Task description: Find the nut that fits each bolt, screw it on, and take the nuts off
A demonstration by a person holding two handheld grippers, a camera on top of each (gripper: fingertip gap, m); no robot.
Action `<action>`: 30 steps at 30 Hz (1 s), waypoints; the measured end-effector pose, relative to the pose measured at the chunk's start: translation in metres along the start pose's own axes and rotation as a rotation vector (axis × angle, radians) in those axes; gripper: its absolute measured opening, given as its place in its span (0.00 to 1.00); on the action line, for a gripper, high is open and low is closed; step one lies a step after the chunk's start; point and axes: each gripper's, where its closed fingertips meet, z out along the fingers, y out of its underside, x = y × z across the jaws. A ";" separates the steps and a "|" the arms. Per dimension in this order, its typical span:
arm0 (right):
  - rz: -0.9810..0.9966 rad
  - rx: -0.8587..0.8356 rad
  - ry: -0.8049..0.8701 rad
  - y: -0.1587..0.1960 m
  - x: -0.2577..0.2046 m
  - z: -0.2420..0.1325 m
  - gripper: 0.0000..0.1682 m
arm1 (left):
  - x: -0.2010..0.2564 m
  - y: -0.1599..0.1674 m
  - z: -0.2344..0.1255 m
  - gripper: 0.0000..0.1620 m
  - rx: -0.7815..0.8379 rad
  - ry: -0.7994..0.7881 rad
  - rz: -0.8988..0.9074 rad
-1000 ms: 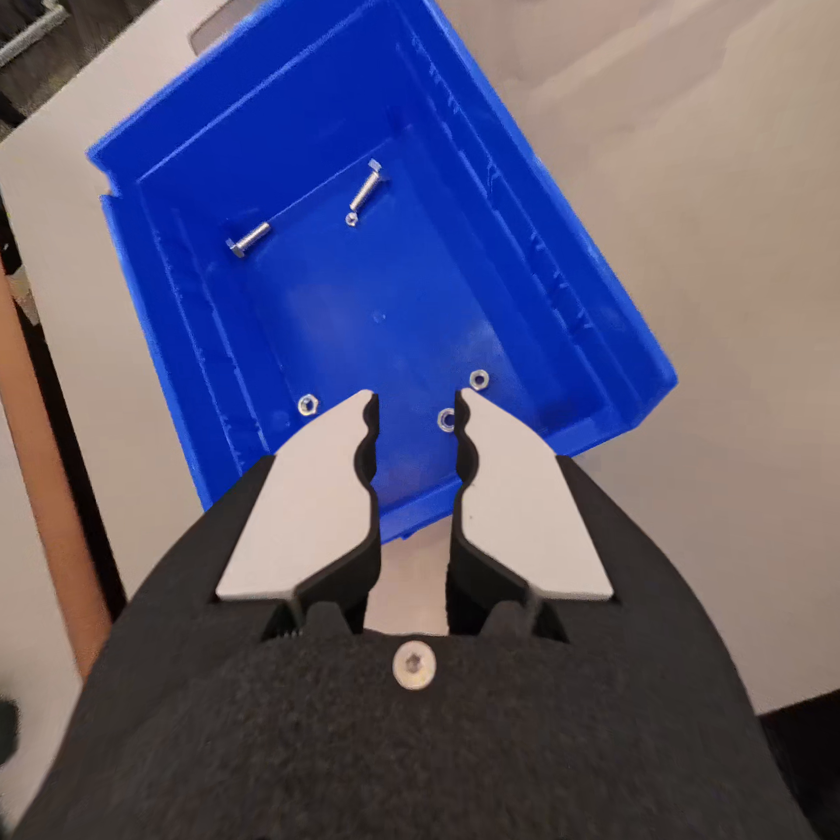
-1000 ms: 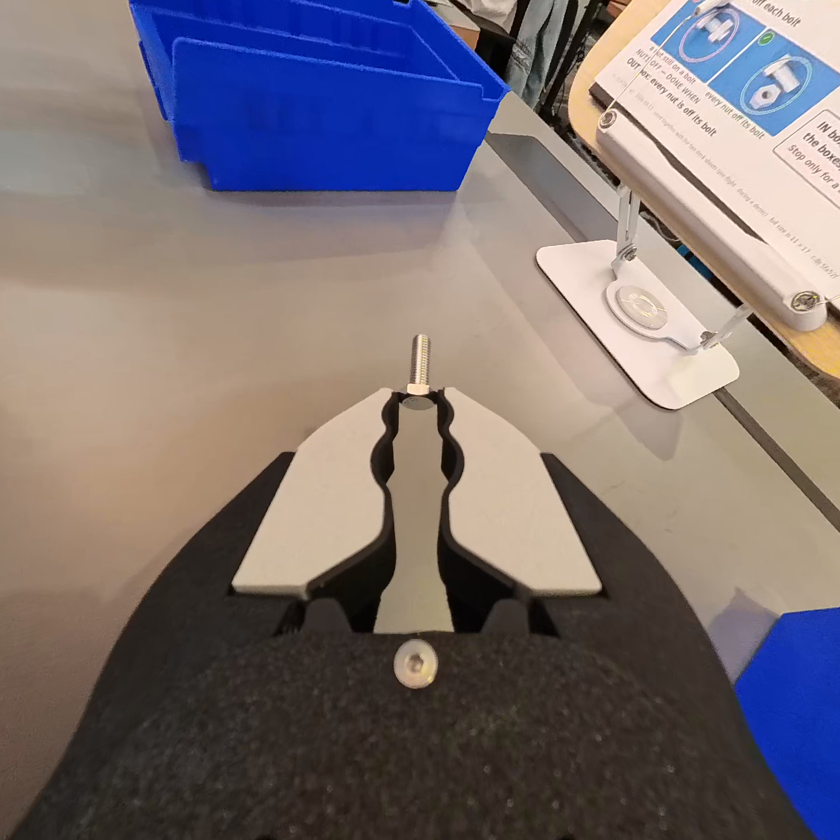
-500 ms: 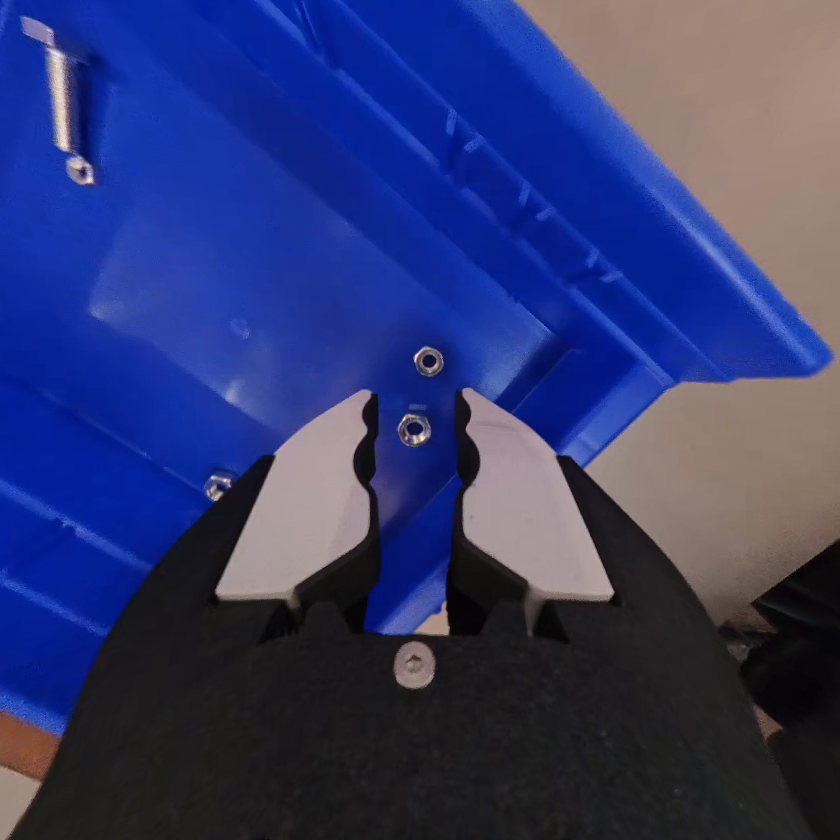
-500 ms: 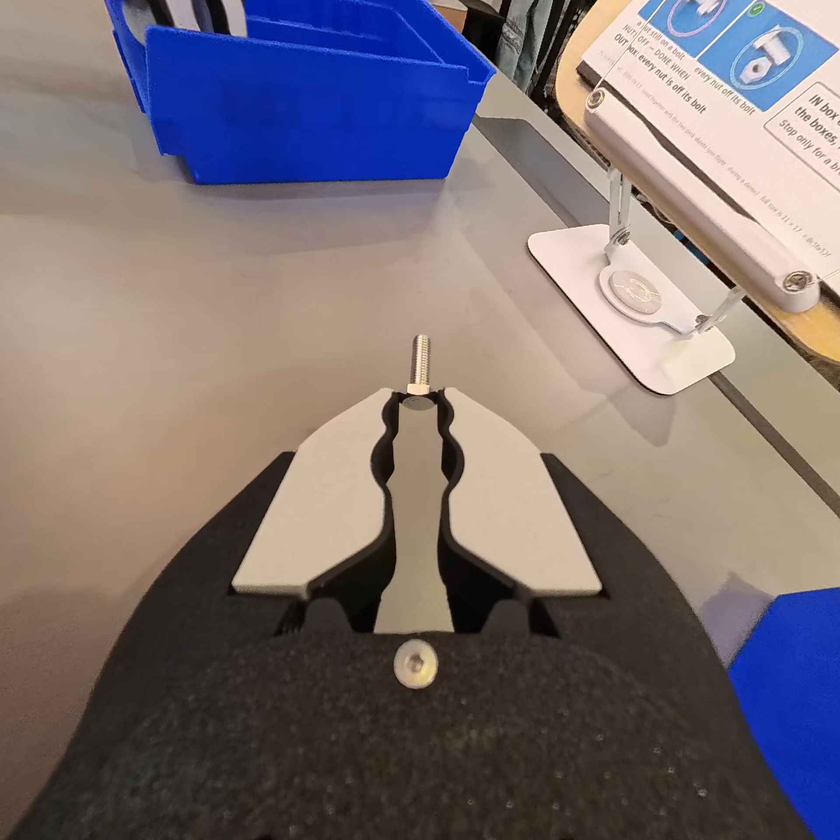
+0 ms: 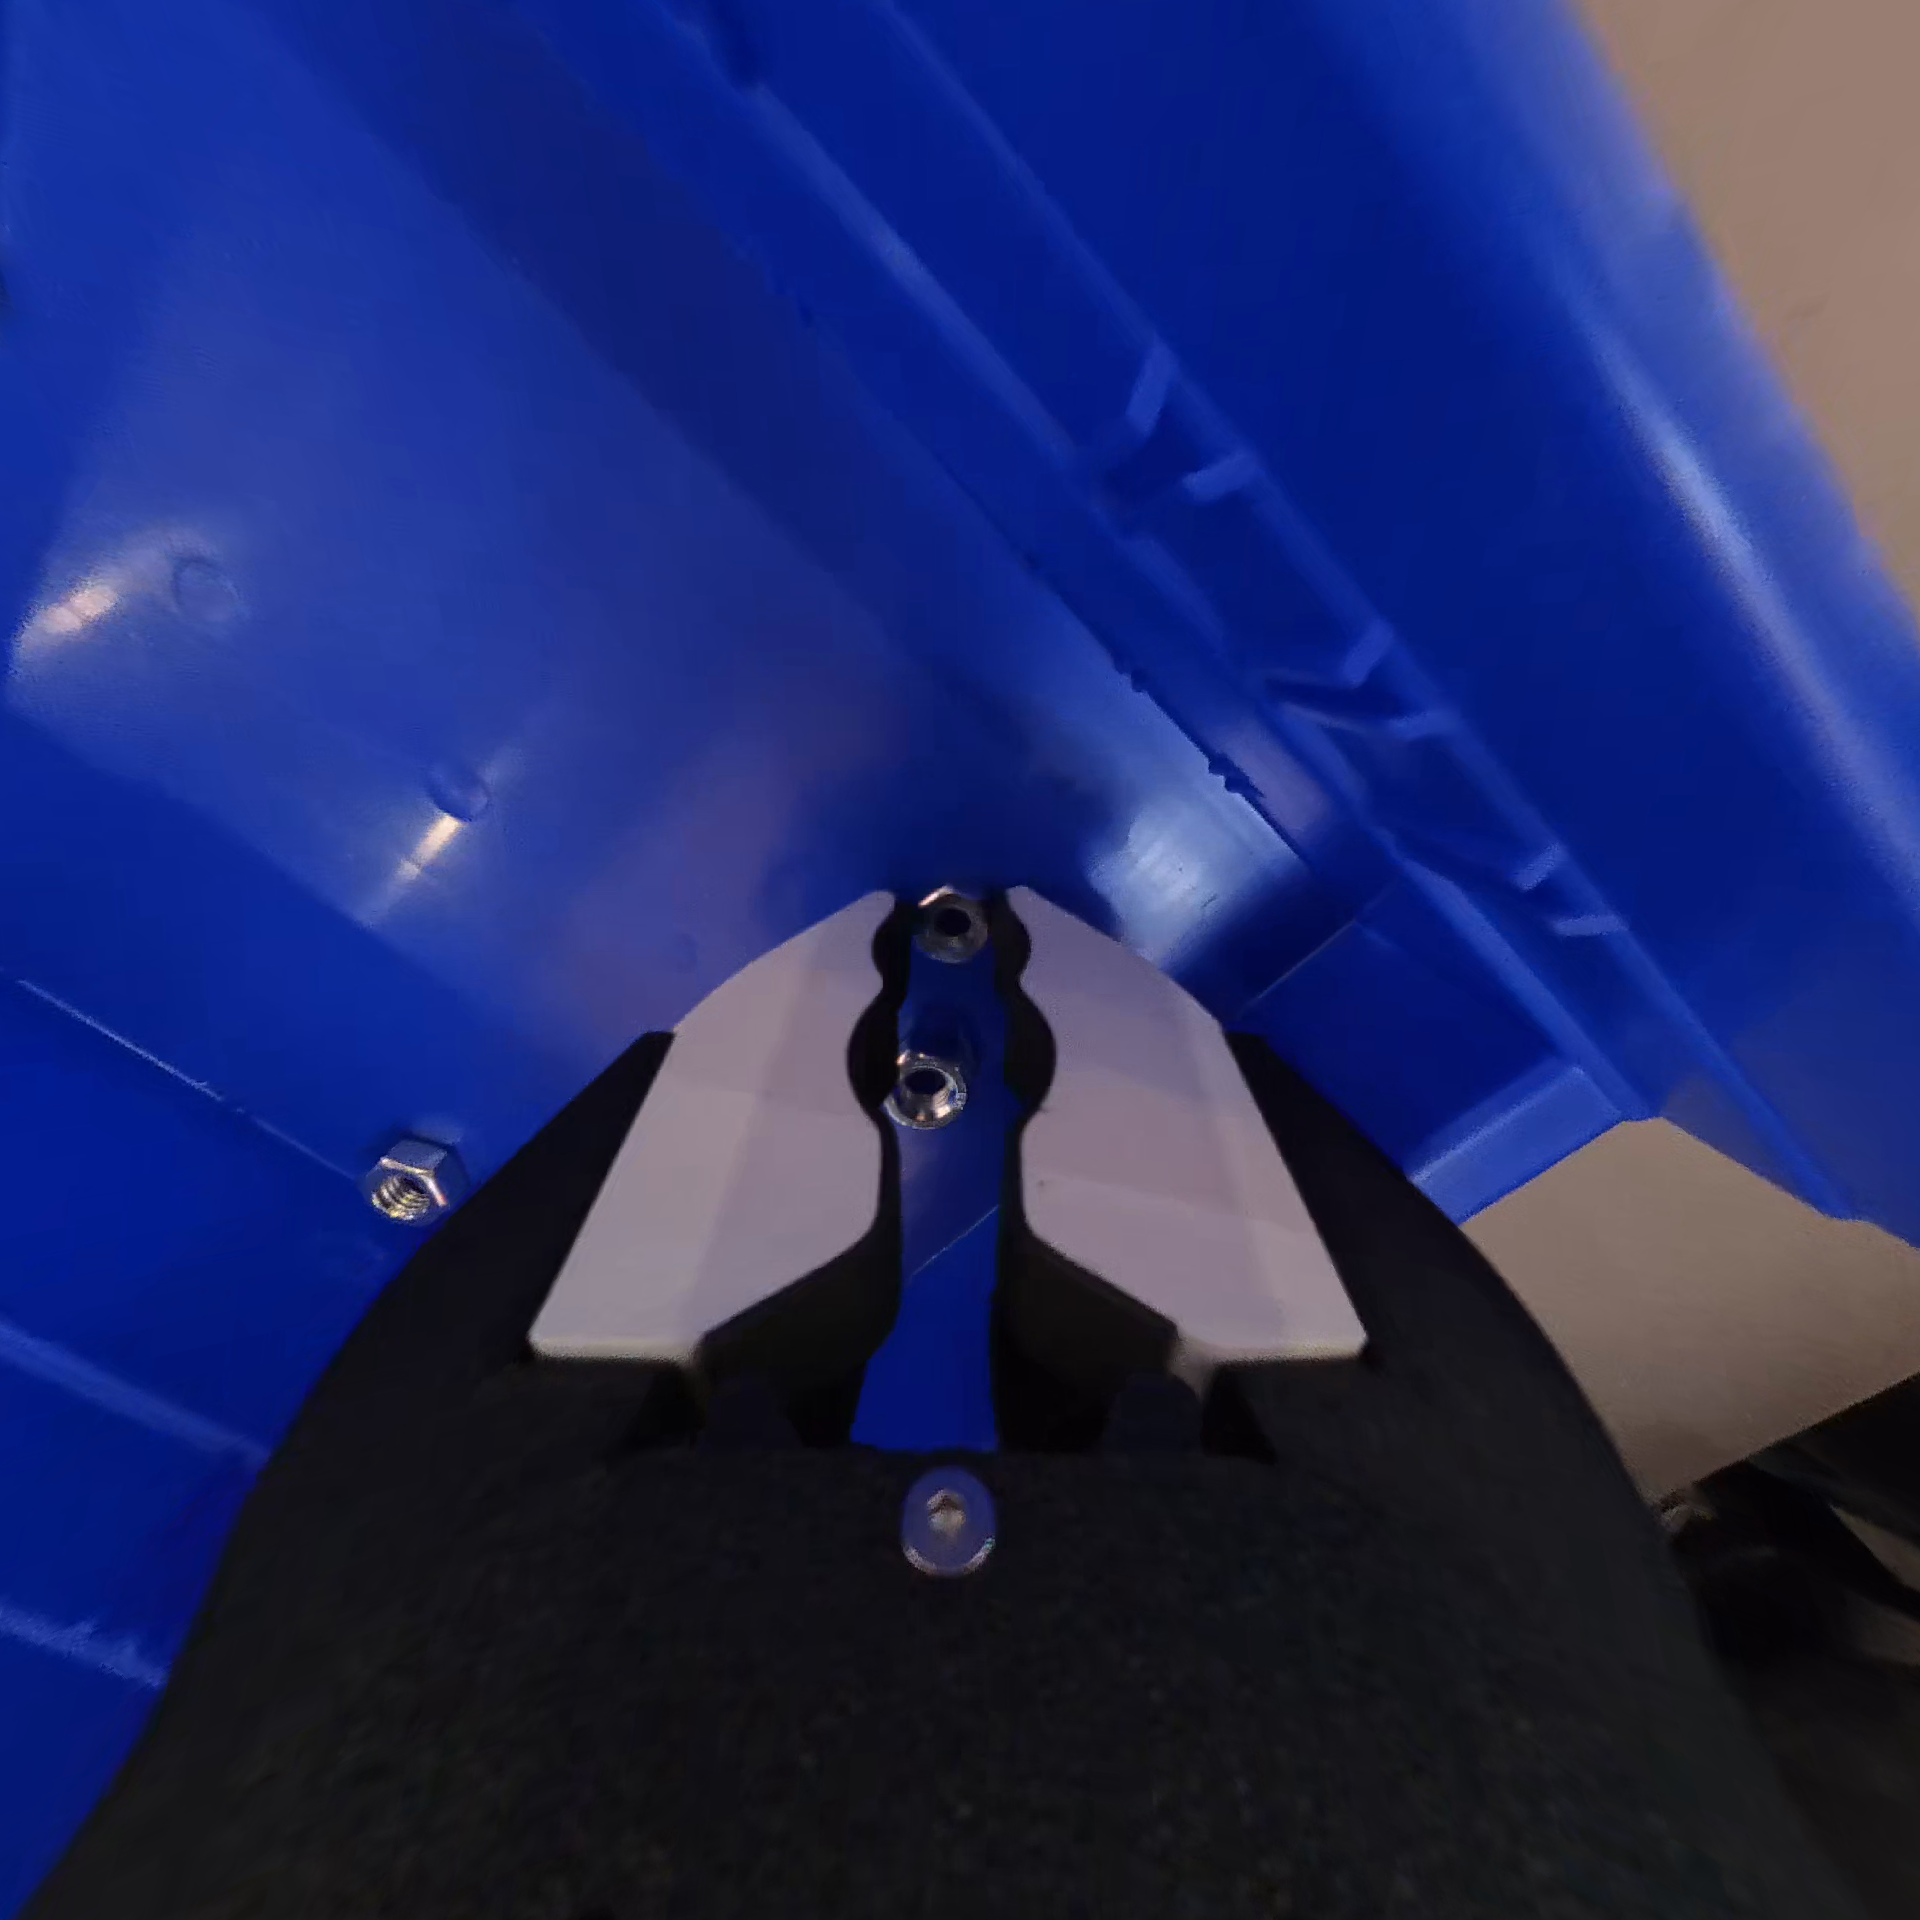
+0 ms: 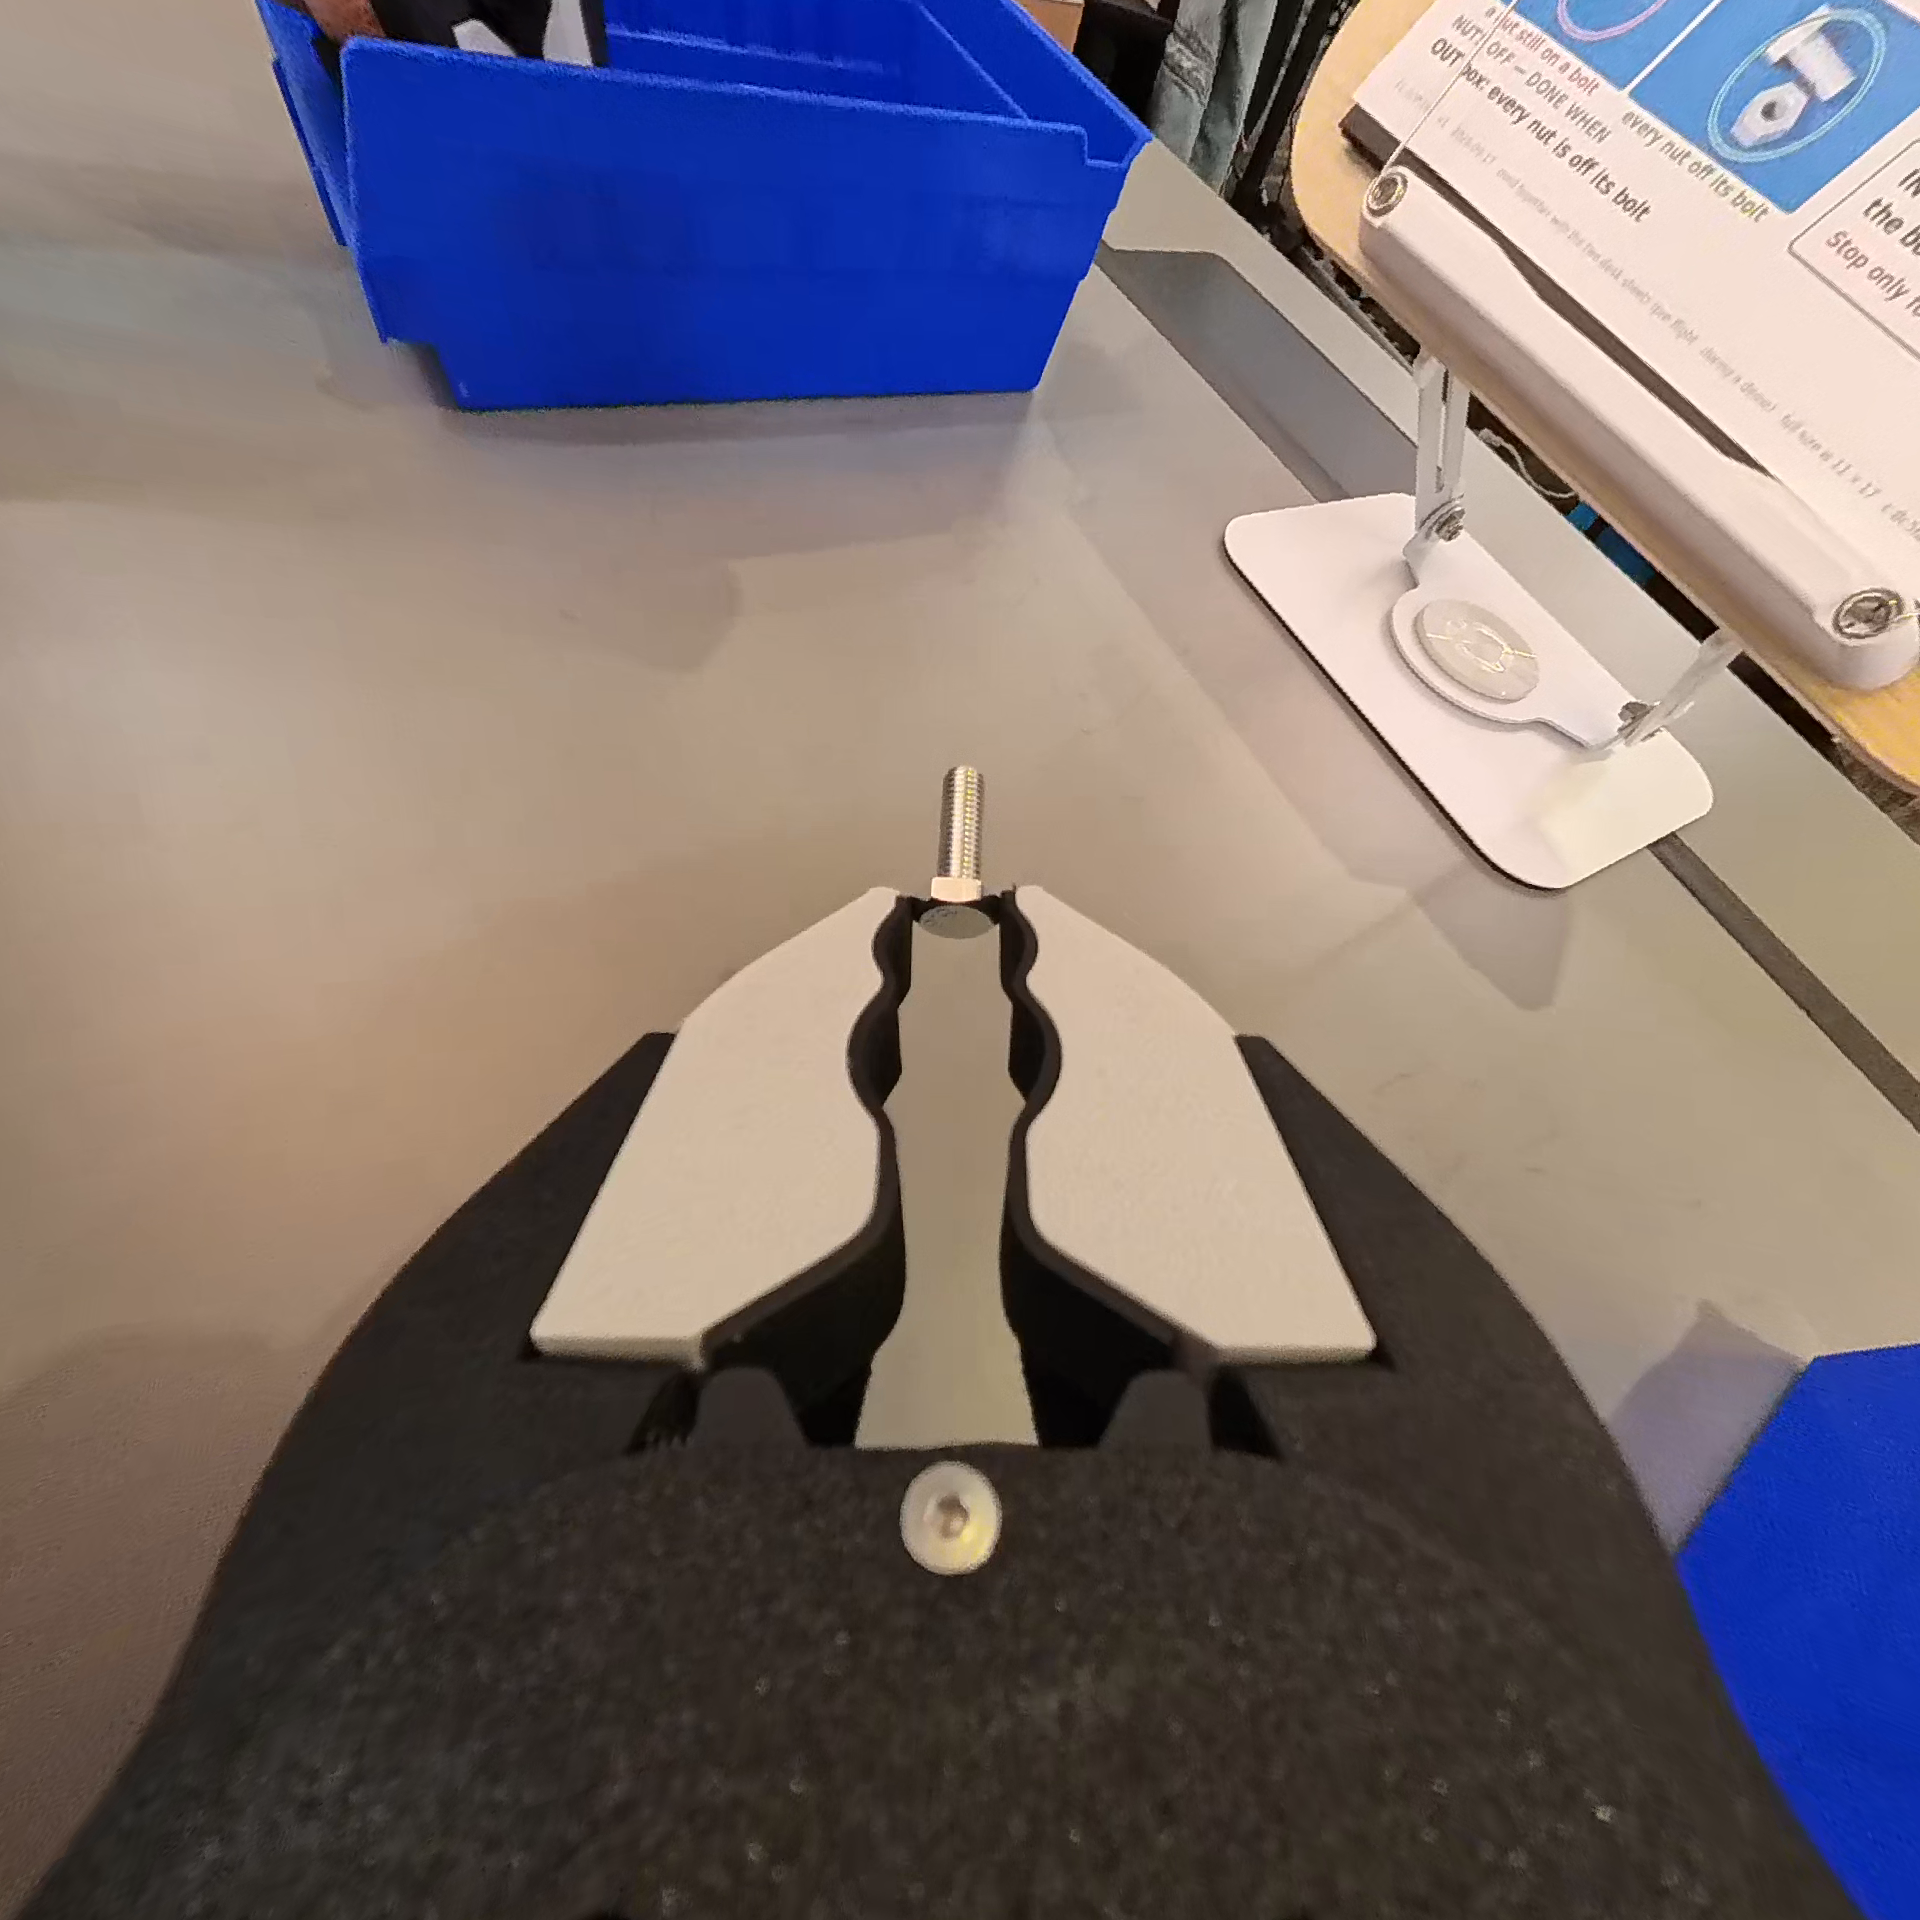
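Inside the blue bin, the left wrist view is dim and soft, with small white glare spots to the left of the jaws and wide-angle bending of the walls toward the edges. The right wrist view is bright and even; beyond the jaws the grey table carries soft shadows, and the corners stretch.

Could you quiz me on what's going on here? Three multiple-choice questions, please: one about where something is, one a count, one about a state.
1. Where are the nuts? A in the blue bin B on the table C on the stand
2. How many nuts show in the left wrist view? A one B three C five
3. The right gripper is: A open B empty C shut on the bolt

A: they lie on the bin's floor.
B: nut at the tips, nut between the jaws, nut to the side.
C: its jaws clamp the bolt's head.
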 end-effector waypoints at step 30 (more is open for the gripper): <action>-0.783 0.180 0.228 -0.090 -0.007 0.023 0.09 | 0.177 -0.204 -0.142 0.08 0.878 1.283 -0.446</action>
